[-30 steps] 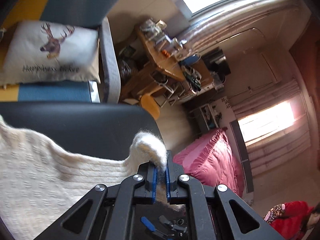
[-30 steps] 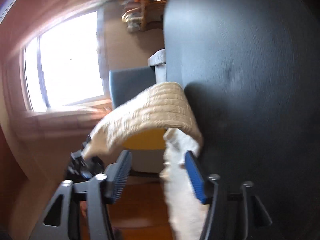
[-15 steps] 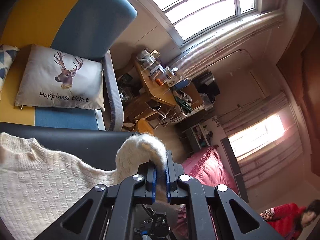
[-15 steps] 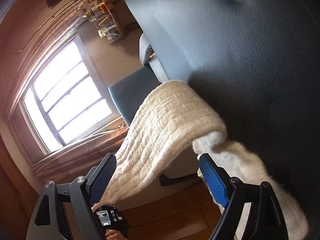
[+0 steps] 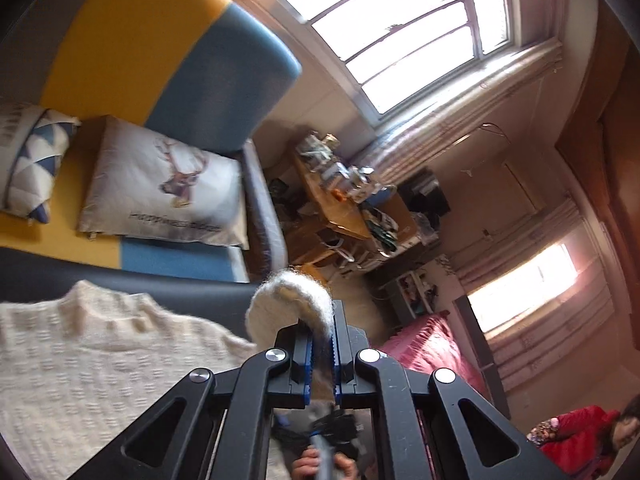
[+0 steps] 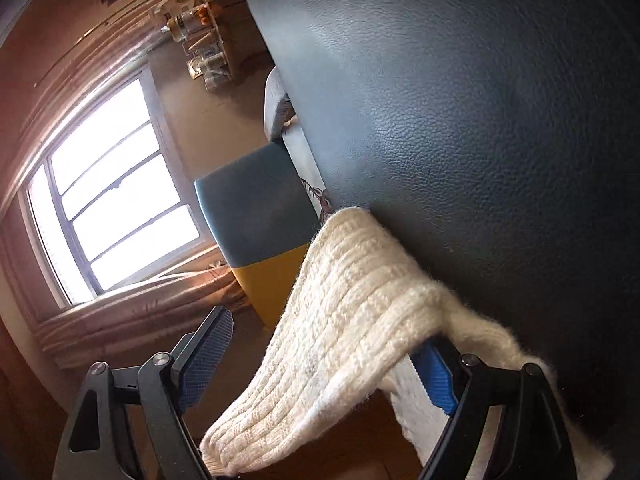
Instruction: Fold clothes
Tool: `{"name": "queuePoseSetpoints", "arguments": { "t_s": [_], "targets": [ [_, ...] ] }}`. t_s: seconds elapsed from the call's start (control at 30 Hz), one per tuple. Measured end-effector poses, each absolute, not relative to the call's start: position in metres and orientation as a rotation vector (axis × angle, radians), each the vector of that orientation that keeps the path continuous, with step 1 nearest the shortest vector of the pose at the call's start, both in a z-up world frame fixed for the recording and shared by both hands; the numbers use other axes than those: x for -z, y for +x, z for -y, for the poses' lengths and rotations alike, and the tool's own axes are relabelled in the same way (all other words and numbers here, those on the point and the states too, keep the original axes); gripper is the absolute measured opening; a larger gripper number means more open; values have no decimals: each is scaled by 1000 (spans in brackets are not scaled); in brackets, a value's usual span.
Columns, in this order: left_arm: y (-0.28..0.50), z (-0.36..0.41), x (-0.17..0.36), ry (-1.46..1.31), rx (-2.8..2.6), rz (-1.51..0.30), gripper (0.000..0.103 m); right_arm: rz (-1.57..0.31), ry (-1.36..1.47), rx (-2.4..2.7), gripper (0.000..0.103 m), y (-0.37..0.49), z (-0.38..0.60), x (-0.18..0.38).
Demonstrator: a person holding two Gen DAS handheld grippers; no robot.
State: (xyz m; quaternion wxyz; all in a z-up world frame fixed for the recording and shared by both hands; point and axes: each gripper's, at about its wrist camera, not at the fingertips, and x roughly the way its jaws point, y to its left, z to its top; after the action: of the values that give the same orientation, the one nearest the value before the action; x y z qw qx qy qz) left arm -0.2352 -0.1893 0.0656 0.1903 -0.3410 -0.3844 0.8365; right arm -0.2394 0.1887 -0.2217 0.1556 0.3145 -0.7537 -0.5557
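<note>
On black leather top (image 6: 480,120) | fuzzy cream sweater (image 5: 100,360) | left hand-held gripper (image 5: 320,354) pinches fold | right hand-held gripper (image 6: 316,356) wide, possibly touching

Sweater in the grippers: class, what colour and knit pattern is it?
The sweater is cream with a ribbed, textured knit, clearest in the right wrist view.

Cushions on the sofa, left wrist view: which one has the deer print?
The larger cream cushion, lying against the blue part of the sofa. It shows a deer head above a line of text; the other cushion has blue and white triangles.
</note>
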Motion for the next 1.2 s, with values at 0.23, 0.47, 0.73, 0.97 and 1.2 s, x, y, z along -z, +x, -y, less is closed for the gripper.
{"name": "queuePoseSetpoints", "arguments": {
  "t_s": [0.23, 0.47, 0.73, 0.97, 1.2],
  "targets": [
    [-213, 257, 67, -1279, -2401, 1271, 7, 1981, 990, 1696, 87, -245, -179, 214],
    [-200, 279, 140, -1391, -2394, 1390, 7, 1806, 1066, 1787, 87, -249, -172, 198],
    [-199, 285, 152, -1535, -2548, 1186, 7, 1387, 1272, 2009, 87, -246, -147, 179],
    [-187, 304, 158, -1423, -2339, 1477, 21, 1250, 1315, 2042, 87, -240, -151, 166],
    [-178, 317, 157, -1397, -2253, 1561, 34, 956, 1363, 2136, 87, -227, -148, 136]
  ]
}}
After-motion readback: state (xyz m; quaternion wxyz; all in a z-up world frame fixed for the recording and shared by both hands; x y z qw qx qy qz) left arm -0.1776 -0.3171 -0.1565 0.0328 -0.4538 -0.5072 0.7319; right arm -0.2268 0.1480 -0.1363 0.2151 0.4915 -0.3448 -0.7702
